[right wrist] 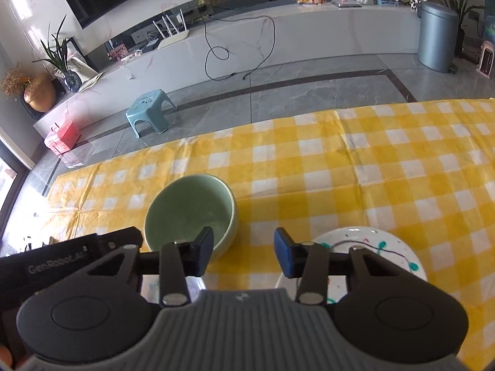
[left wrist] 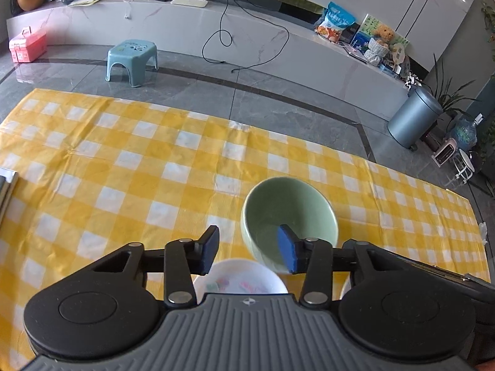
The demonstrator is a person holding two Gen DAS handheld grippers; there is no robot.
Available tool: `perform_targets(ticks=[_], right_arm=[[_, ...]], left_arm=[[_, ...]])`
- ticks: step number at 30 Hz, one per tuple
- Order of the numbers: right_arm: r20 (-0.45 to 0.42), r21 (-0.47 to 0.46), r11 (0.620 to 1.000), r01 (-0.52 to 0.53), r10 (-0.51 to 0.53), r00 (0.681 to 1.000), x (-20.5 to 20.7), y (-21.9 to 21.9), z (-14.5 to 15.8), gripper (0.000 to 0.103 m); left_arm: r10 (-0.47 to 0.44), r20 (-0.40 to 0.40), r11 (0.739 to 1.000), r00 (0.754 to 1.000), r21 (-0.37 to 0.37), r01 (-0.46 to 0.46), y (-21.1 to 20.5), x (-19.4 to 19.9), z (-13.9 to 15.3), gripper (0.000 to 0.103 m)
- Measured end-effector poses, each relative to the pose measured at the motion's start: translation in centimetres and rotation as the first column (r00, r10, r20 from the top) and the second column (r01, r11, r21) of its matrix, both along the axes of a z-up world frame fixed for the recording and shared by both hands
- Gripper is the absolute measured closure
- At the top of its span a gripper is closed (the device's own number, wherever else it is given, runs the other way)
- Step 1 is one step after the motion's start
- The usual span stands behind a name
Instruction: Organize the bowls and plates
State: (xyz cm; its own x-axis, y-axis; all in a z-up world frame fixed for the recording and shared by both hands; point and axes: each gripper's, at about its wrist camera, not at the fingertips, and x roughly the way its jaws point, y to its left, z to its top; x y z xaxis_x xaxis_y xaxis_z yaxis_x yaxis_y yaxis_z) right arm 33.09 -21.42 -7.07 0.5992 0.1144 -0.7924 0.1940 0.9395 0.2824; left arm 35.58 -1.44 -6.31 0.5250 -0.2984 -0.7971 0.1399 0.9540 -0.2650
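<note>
1. The left gripper [left wrist: 247, 247] hung over the desk [left wrist: 123, 185] with its jaws wide and holding nothing; one blue pad lay visually across the near rim of the green bowl [left wrist: 287, 216], at about one o'clock from the jaws, which suggested a coming grasp on that rim.
2. A white bowl [left wrist: 238, 275] with faint coloured marks sat just below the jaws at six o'clock, near the green one, probably as a nesting partner.
3. The right gripper [right wrist: 244, 249] also had its jaws wide and empty; the green bowl [right wrist: 191, 210] stood at ten o'clock, and a painted white plate [right wrist: 380, 247] at four o'clock, apart from the bowl.
4. A yellow-and-white checked cloth, slightly creased, covered the desk.
5. Beyond lay grey floor tiles, a blue stool [left wrist: 131, 58], a pink box [left wrist: 27, 44], a marble ledge carrying a router [left wrist: 188, 0], and a grey bin [left wrist: 414, 117].
</note>
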Motion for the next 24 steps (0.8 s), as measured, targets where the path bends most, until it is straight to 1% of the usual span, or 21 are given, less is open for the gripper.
perform_targets(ticks=[2,3,5,7,9,12,14,15,16,20,24], right_arm=[[-0.015,0.004,1.000,-0.007,0.007,1.000,1.1,0.2,-0.7,0.070],[-0.023,0.007,1.000,-0.013,0.014,1.000,1.7,0.3,-1.1,0.071],[-0.035,0.021,1.000,-0.019,0.020,0.999,2.5,0.6,-1.8,0.074],[-0.048,0.022,1.000,-0.022,0.023,0.999,3.2,0.9,-2.5,0.076],[-0.061,0.024,0.999,-0.021,0.022,0.998,3.6,1.2,-3.1,0.077],[-0.077,0.023,0.999,-0.025,0.027,0.997,4.2,1.5,-3.8,0.080],[-0.087,0.022,0.999,-0.028,0.029,0.996,4.4,1.6,-4.2,0.085],[-0.089,0.027,0.999,-0.024,0.026,0.996,4.5,1.6,-4.4,0.085],[-0.091,0.037,0.999,-0.022,0.025,0.996,4.6,1.5,-4.6,0.085],[-0.089,0.059,0.998,-0.022,0.027,0.996,4.7,1.3,-4.9,0.087],[-0.085,0.053,0.998,-0.023,0.028,0.996,4.7,1.3,-4.9,0.088]], left_arm=[[0.001,-0.019,1.000,1.000,0.001,-0.001,-0.3,0.9,-0.8,0.061],[0.000,-0.029,1.000,1.000,0.001,0.000,-0.4,1.2,-1.2,0.062],[-0.007,-0.043,1.000,0.999,0.003,0.007,-0.7,1.8,-1.9,0.068],[-0.012,-0.051,1.000,0.999,0.009,0.013,-0.9,2.2,-2.4,0.073],[-0.015,-0.059,1.000,0.998,0.009,0.016,-1.0,2.5,-2.8,0.075],[-0.011,-0.070,1.000,0.998,0.010,0.011,-1.3,2.8,-3.4,0.082],[-0.018,-0.073,1.000,0.997,0.008,0.019,-1.6,3.0,-3.7,0.085],[-0.018,-0.077,1.000,0.997,0.010,0.019,-1.7,3.1,-3.9,0.086],[-0.018,-0.083,1.000,0.996,0.008,0.019,-1.7,3.2,-4.1,0.090],[-0.010,-0.084,1.000,0.996,0.000,0.010,-1.8,3.3,-4.3,0.091],[-0.009,-0.082,1.000,0.997,-0.004,0.008,-1.7,3.4,-4.3,0.092]])
